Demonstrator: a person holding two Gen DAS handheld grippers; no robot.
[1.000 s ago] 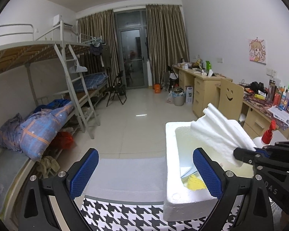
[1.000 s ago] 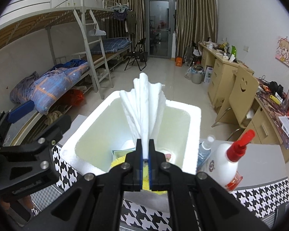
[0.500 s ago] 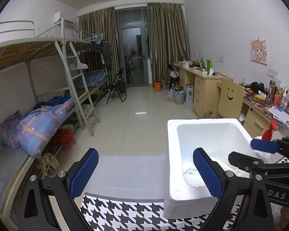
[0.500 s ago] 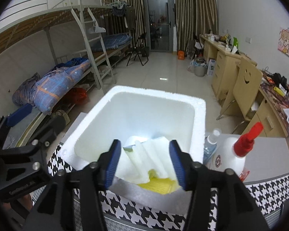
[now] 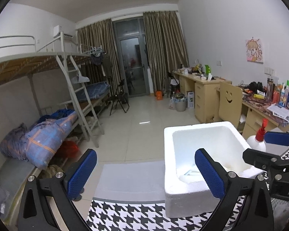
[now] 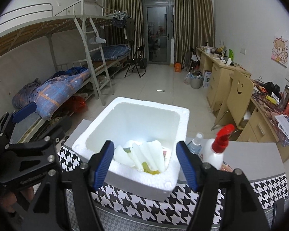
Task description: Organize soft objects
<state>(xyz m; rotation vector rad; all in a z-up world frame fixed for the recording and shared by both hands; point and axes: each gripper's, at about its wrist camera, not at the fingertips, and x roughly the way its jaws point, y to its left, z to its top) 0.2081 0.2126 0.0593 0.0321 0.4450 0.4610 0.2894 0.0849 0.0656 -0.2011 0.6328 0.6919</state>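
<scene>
A white foam box [image 6: 175, 181] stands on the houndstooth-covered table [image 6: 264, 184]; it also shows in the left wrist view [image 5: 183, 198]. Inside it lies a folded white soft sheet [image 6: 144, 154] on top of yellow and green items [image 6: 154, 171]. My right gripper [image 6: 146, 163] is open and empty, just above the box's near rim. My left gripper [image 5: 144, 173] is open and empty, to the left of the box, with its right finger [image 5: 208, 171] in front of the box's near wall.
A white spray bottle with a red trigger [image 6: 215, 152] and a small clear bottle [image 6: 195, 146] stand right of the box. A grey mat [image 5: 129, 181] lies left of it. Bunk beds [image 5: 48, 115] line the left wall, desks and a chair [image 5: 229, 104] the right.
My right gripper lowered the white sheet into the box, opened and let it go, then drew back. The sheet now lies in the box. The left gripper stayed open, tilting up slightly.
</scene>
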